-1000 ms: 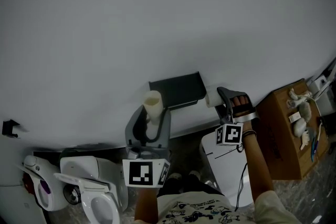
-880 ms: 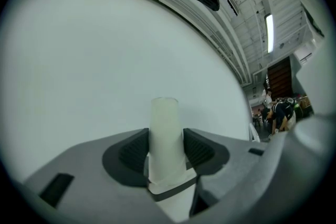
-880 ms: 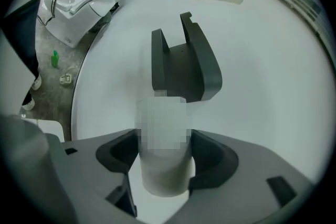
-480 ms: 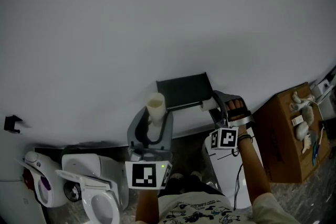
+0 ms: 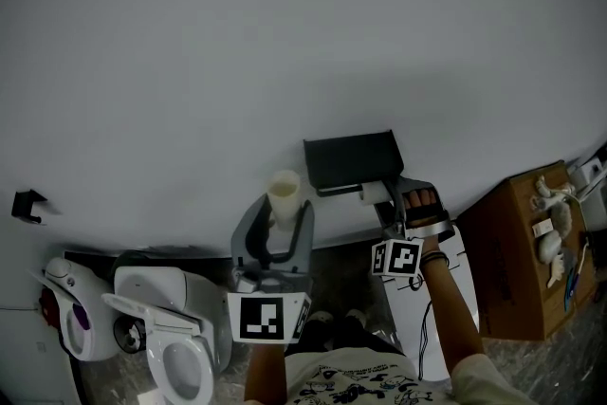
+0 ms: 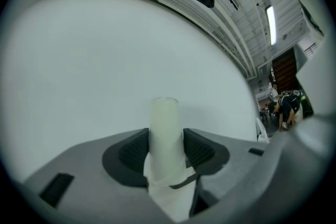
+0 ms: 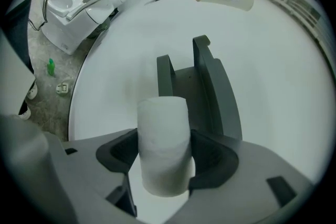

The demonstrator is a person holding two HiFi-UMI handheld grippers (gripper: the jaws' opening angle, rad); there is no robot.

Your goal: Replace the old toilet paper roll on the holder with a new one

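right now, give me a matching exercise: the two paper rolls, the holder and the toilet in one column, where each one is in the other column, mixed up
Things
1. thin cream roll
2. thick white roll
3. dark holder
4. toilet

Places
a. on the floor, at the head view's lower left
b. clamped in the right gripper
c. on the wall, no roll on it
d. clamped in the left gripper

Pairs: 1-d, 2-b, 3-c, 4-a
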